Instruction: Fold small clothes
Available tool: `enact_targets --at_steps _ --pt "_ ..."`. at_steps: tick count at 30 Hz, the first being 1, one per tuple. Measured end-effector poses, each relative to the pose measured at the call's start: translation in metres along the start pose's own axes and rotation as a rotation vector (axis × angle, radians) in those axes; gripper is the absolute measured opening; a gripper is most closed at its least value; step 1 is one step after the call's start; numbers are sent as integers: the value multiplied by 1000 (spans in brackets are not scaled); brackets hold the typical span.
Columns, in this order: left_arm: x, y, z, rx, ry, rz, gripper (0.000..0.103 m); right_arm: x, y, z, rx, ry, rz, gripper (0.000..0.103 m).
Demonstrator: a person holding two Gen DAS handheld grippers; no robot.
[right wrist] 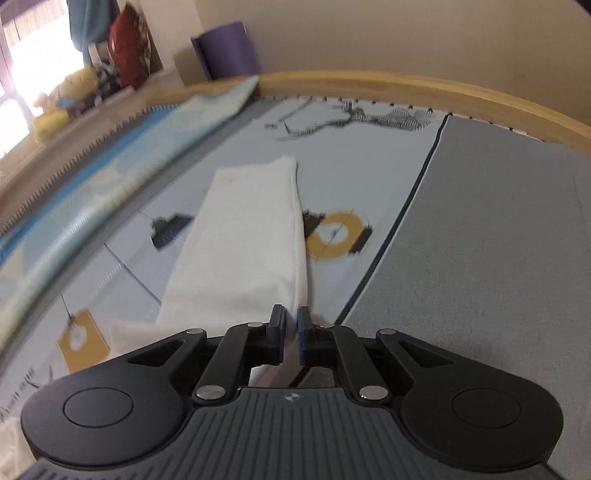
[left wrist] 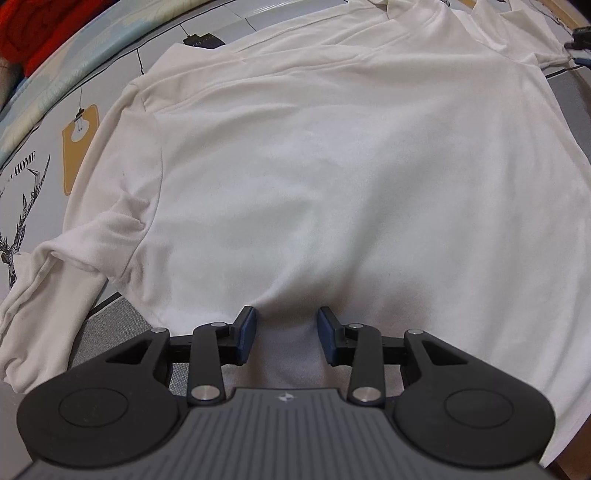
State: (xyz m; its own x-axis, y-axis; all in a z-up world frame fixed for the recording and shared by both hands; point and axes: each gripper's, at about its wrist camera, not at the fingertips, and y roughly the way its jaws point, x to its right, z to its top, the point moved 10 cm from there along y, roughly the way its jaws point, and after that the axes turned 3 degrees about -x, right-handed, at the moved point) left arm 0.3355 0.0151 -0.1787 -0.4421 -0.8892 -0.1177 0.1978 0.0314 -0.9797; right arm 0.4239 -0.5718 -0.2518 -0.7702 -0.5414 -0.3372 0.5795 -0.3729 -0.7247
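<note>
Where the white shirt (left wrist: pixel 314 177) lies spread on a printed bed sheet (left wrist: pixel 44 155), the left gripper (left wrist: pixel 286 328) stands half open, hem cloth bunched between its pads. Right gripper (right wrist: pixel 291 332), jaws narrow, has the shirt's sleeve (right wrist: pixel 247 236) edge between them; grip unclear. Wooden bed rail (right wrist: pixel 406 83), beige wall (right wrist: pixel 406 33), purple roll (right wrist: pixel 227 50).

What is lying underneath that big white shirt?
The white shirt lies on a printed sheet with a deer and hanging lamps, and a grey cover shows at its near hem. The spread cloth hides whatever lies directly beneath it.
</note>
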Motion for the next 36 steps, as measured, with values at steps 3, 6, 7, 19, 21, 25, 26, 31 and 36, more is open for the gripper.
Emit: enact_targets --at_steps 3,6,7,19,21,25,26,31,36 --pt "2 -1 0 -1 -4 8 42 29 15 19 0 111 59 49" --pt "4 0 1 -3 -4 11 42 40 38 30 -53 190 190 49" --pt "4 0 2 -5 -5 11 42 38 43 34 -56 172 219 49" --pt "4 -1 6 -4 -10 8 42 18 69 54 -6 107 202 3" --pt "5 -1 7 -4 -8 12 42 37 56 61 74 147 118 2" --pt "8 -3 9 2 24 34 42 107 29 46 113 353 -102 0" --pt "7 -3 10 1 24 33 42 112 26 46 113 373 -66 0" --pt "8 -3 10 6 30 44 42 127 30 60 95 484 68 23" --pt "7 -2 10 6 21 38 43 138 43 73 86 531 161 23"
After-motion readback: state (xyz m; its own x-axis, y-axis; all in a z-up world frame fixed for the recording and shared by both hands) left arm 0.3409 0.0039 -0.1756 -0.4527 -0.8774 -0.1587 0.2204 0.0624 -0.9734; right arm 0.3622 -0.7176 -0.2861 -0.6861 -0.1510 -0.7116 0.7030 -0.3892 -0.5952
